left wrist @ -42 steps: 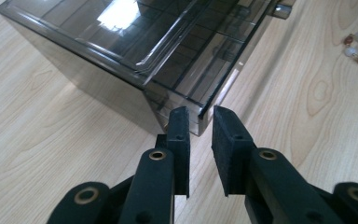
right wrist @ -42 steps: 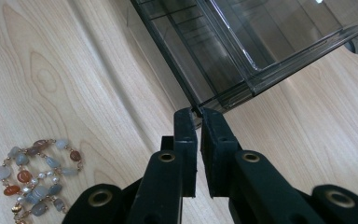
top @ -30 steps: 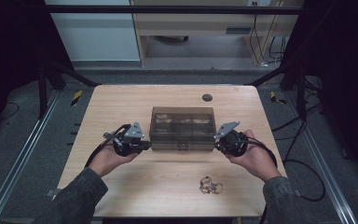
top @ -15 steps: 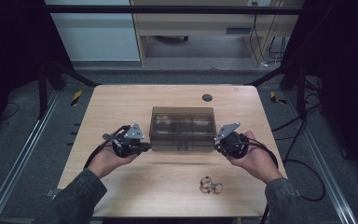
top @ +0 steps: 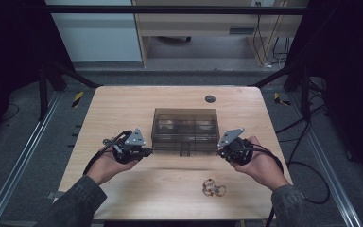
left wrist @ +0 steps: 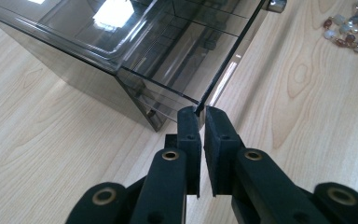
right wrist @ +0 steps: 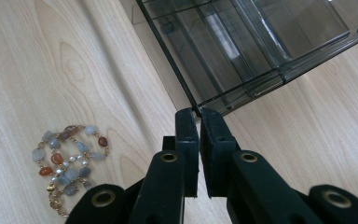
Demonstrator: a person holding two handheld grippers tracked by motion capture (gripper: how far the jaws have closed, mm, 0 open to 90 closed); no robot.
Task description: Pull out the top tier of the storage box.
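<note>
Both tools pinch the thin front panel of the smoked transparent plastic drawer box (top: 185, 131) mid-bench: left tool (left wrist: 197, 112) at one lower corner, right tool (right wrist: 195, 113) at the other. Nothing has shifted since a second ago, grips settled; drawer pull looks next.

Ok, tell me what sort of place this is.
Probably a lab recording station: a bare wooden table fenced by metal frame rails, cables trailing over grey carpet, and office cabinets behind. On it are a smoky plastic box and a bead bracelet.

Glossy smoky clear-plastic box (top: 185, 128), matt pale wood table (top: 123, 109) — polished stone-bead bracelet (right wrist: 67, 158)
</note>
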